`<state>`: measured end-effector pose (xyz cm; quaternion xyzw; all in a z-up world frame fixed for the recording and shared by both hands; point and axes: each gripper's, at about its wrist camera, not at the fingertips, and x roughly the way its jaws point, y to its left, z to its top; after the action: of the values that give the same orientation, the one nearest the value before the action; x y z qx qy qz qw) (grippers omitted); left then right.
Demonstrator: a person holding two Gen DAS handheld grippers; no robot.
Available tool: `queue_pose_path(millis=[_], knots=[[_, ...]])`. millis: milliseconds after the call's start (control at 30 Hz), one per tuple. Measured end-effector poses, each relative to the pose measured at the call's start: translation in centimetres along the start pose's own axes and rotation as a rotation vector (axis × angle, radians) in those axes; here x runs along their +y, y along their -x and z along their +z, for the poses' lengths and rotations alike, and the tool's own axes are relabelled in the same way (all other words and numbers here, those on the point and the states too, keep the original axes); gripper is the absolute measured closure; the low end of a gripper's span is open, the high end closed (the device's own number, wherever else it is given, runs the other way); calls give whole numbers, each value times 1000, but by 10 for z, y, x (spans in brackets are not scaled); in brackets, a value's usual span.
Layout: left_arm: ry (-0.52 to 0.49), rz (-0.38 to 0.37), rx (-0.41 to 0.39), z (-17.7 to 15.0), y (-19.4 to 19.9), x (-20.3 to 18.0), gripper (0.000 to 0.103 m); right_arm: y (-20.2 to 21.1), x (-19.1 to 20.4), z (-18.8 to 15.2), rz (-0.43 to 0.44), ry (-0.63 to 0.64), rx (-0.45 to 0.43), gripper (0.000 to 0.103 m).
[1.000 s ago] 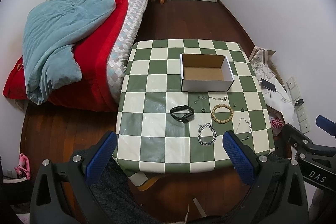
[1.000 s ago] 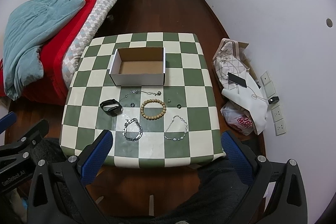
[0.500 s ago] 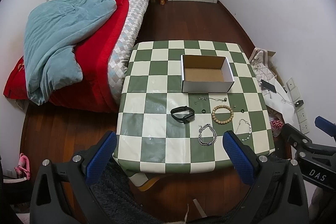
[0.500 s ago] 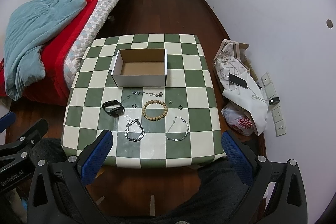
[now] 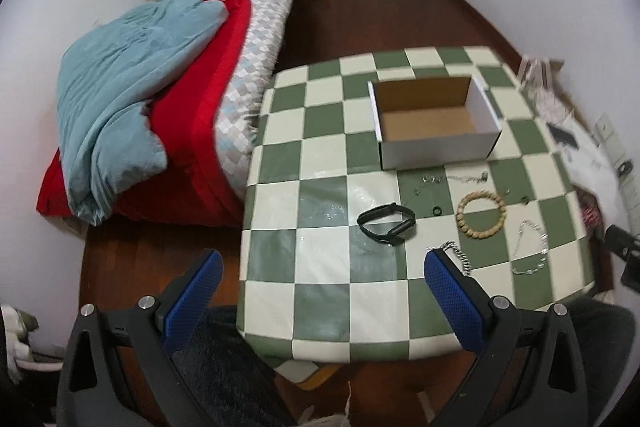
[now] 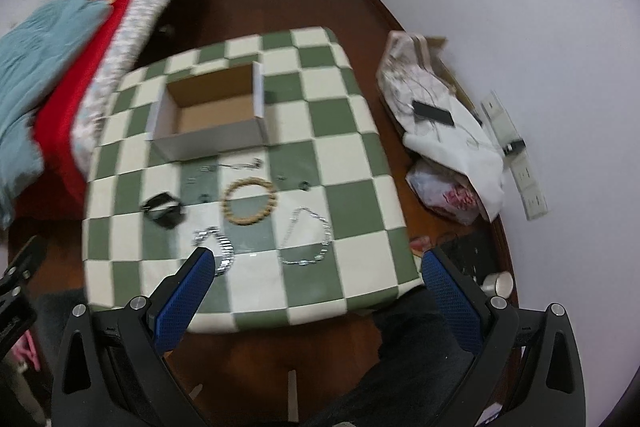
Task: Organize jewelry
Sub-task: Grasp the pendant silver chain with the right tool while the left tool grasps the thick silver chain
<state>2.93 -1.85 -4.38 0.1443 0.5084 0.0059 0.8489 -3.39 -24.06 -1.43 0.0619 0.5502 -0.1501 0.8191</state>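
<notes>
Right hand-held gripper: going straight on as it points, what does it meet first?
Probably the thin silver chain, centred between the open right hand-held gripper fingers, on the checked table. Depth is unclear; nothing nearer shows.

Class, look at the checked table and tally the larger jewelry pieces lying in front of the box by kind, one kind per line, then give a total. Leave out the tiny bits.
Black wristband: 1
Wooden bead bracelet: 1
Silver chains: 2, the chunky chain and the thin chain
Total: 4
The box holds none of them.
</notes>
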Motion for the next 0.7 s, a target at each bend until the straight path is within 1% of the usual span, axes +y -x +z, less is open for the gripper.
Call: queue_pose_path(millis=[33,133,300,333,367,433,500,567,633,667,700], knots=[[-21,28,0,0,-10,-7,0,-12,-6,0,-14,-14,11,0],[-95,73,21,0,-39,-29,0,-54,-21,4,-33,-53,63,0],[-195,118,69,-6,-80,-60,0,-125,-38,1,-57,-101,146,0],[-212,123,74,-7,-88,-66,0,-138,-40,-1,-56,-106,165,2],[-222,132,80,-8,-94,-70,0,-152,-41,-5,-50,-112,186,4],[-244,127,107,-12,-107,-78,0,-174,-41,-9,-31,-124,220,18],[-253,128,120,-14,-115,-84,0,-192,-40,-14,-13,-134,237,24],[-255,116,142,-16,-122,-88,0,-203,-35,-17,7,-140,231,28],[-250,99,157,-18,-129,-91,0,-212,-29,-20,27,-137,221,37],[-245,86,173,-19,-133,-91,0,-215,-24,-22,18,-120,209,40],[-237,77,188,-19,-137,-91,0,-213,-18,-23,9,-86,168,46]])
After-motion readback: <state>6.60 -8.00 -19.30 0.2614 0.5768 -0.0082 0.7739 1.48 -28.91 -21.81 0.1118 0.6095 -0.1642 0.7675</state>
